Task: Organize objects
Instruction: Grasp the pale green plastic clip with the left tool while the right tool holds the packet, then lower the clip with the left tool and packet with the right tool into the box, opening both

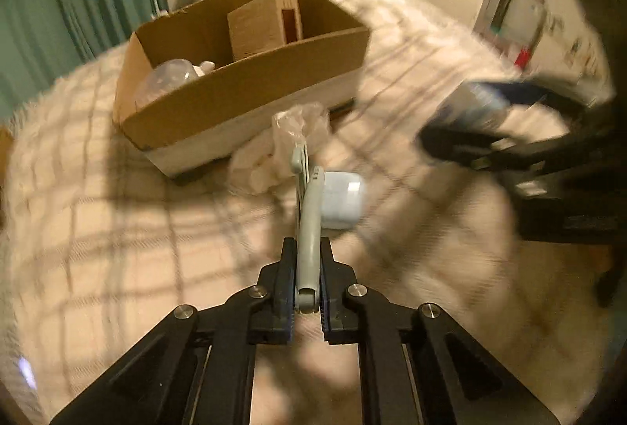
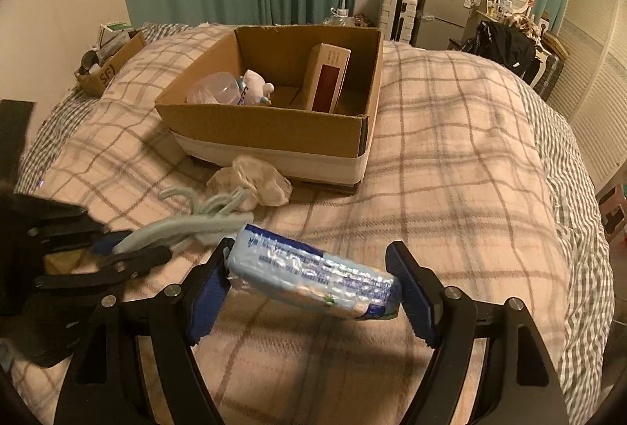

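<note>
My left gripper (image 1: 307, 268) is shut on a pale grey-green plastic hanger (image 1: 309, 225), held above the plaid bed; it also shows in the right wrist view (image 2: 184, 227). My right gripper (image 2: 313, 268) is shut on a blue-and-white tissue pack (image 2: 313, 274), held above the bed; it appears blurred in the left wrist view (image 1: 470, 107). An open cardboard box (image 2: 270, 127) stands ahead on the bed, holding a tall carton (image 2: 327, 78), a clear plastic container (image 2: 213, 91) and a small white toy (image 2: 256, 86).
A crumpled clear plastic bag (image 2: 254, 182) lies before the box. A small white case (image 1: 341, 199) lies on the bed (image 2: 450, 170) beside the hanger. A smaller cardboard box (image 2: 109, 62) sits far left. Furniture and a fridge stand behind the bed.
</note>
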`<move>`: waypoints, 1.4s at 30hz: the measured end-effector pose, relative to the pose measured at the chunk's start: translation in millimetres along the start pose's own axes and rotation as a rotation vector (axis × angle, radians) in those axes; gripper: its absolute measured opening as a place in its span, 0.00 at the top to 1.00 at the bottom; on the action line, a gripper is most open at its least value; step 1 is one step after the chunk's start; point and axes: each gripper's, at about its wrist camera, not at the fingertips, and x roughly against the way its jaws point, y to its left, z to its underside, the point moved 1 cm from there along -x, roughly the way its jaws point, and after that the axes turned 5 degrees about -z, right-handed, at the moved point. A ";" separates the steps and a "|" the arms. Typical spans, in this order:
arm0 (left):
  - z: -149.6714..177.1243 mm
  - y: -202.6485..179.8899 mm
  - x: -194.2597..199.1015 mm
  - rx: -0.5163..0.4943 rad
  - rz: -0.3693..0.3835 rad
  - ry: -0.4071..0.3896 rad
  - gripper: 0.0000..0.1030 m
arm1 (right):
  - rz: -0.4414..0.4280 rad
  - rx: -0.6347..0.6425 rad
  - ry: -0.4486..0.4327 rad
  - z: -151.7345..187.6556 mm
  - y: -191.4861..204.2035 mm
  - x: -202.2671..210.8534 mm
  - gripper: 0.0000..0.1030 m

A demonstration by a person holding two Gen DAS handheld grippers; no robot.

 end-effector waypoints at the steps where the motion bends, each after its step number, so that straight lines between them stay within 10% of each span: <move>1: 0.9 2.1 10.1 0.044 0.035 -0.019 0.91 | 0.002 -0.001 -0.007 0.9 0.6 3.0 0.25; 24: -59.5 28.7 124.2 0.141 -0.144 -0.304 0.91 | 0.041 0.073 -0.258 -43.8 35.3 110.1 0.26; 42: -178.2 101.2 38.7 0.239 -0.194 -0.351 0.91 | 0.035 0.057 -0.195 -183.1 -0.7 -1.1 0.26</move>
